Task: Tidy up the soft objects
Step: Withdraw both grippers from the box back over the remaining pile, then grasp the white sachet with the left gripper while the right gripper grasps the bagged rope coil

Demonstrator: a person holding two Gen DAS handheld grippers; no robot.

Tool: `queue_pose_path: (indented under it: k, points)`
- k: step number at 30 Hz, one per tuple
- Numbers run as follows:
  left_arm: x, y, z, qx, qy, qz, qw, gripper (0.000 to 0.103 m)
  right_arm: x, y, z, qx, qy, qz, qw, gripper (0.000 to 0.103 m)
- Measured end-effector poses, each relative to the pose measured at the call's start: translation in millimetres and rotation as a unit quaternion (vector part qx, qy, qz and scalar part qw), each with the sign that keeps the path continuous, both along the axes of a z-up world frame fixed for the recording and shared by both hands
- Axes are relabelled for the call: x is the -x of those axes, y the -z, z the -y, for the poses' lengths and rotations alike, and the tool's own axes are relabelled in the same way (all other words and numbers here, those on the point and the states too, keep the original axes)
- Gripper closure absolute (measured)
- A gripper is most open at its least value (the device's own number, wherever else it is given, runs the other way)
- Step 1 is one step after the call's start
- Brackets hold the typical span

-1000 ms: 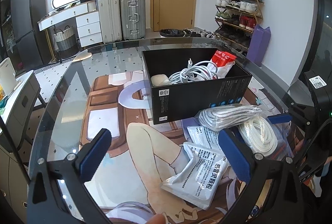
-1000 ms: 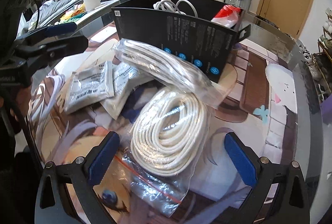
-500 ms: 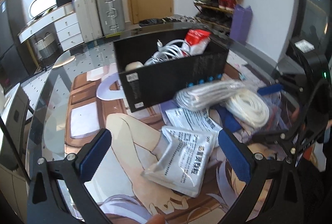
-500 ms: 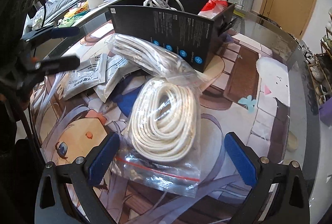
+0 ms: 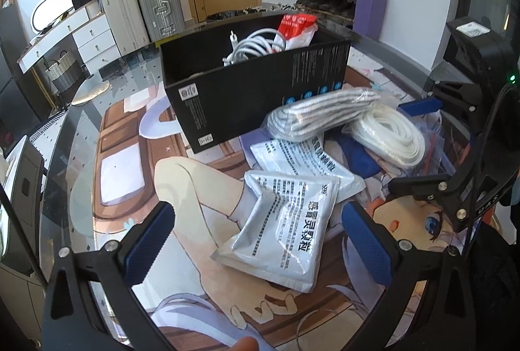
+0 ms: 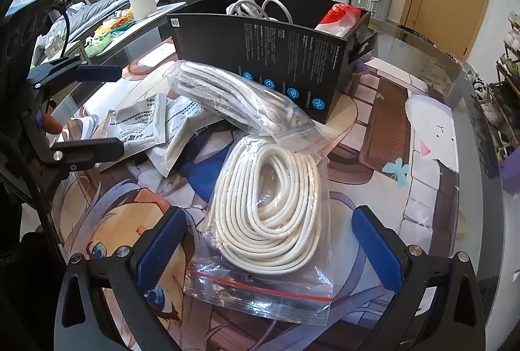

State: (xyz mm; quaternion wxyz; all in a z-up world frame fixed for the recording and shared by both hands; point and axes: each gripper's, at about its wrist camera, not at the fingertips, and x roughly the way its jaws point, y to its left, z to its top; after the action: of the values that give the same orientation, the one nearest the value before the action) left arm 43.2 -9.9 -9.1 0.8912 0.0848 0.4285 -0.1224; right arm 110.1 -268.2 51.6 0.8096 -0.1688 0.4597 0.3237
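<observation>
The left gripper (image 5: 256, 239) had its blue pads spread wide and empty, hovering just above the near silver foil pouch (image 5: 279, 229), which lay flat on the printed mat (image 5: 136, 182) and overlapped a second pouch (image 5: 302, 156) beyond it. The right gripper (image 6: 268, 245) was likewise wide apart and holding nothing, its pads framing the bagged white rope coil (image 6: 269, 204). Farther off, a second bagged rope bundle (image 6: 234, 97) leaned against the black box (image 6: 269, 58), which already held a white cable (image 6: 256, 8) and a red packet (image 6: 339, 14).

This looked like the approach before a pick: each gripper lined up on its own soft item. Next, I judge, the pads would need to drop and close on pouch or bag, then lift over the box's near wall.

Against the earlier pictures, the left view had swung rightward and nearer, bringing the pouch between its pads; the right had drawn back, showing the whole bag.
</observation>
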Motion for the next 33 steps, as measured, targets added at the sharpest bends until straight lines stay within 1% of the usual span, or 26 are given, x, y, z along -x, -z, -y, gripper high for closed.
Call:
queue_pose_path:
  k: [9, 12, 15, 17, 21, 25, 27, 30, 33]
  points:
    - [-1.3, 11.9, 9.4, -0.013, 0.013, -0.028, 0.9994, 0.0, -3.5, -0.5, 1.2, -0.003, 0.007, 0.007, 1.0, 0.001]
    - [-3.2, 15.0, 8.8, -0.012, 0.01, -0.038, 0.9992, 0.0, -3.3, -1.3, 1.9, -0.004, 0.006, 0.009, 1.0, 0.005]
    - [-6.3, 16.6, 8.6, -0.004, 0.007, -0.044, 0.999, 0.0, -3.1, -3.2, 3.2, -0.007, 0.006, 0.011, 1.0, 0.012]
    - [-7.0, 17.1, 6.5, 0.001, 0.007, -0.048, 0.9988, 0.0, -2.6, -4.5, 4.4, -0.007, 0.006, 0.013, 1.0, 0.019]
    - [-8.0, 17.7, 5.0, 0.009, 0.006, -0.053, 0.9985, 0.0, -1.6, -6.3, 5.6, -0.008, 0.002, 0.014, 1.0, 0.026]
    - [-8.3, 17.6, 3.5, 0.014, 0.007, -0.055, 0.9984, 0.001, 1.0, -8.5, 6.5, -0.007, -0.006, 0.013, 1.0, 0.037]
    - [-7.5, 17.0, 3.5, 0.016, 0.009, -0.055, 0.9983, 0.004, 2.5, -9.2, 6.7, -0.007, -0.009, 0.012, 1.0, 0.041]
    - [-5.7, 15.4, 3.3, 0.017, 0.013, -0.051, 0.9984, 0.01, 5.2, -9.7, 6.8, -0.007, -0.014, 0.013, 1.0, 0.045]
    - [-4.2, 13.1, 4.1, 0.019, 0.018, -0.048, 0.9985, 0.02, 7.0, -10.1, 6.6, -0.006, -0.017, 0.014, 1.0, 0.048]
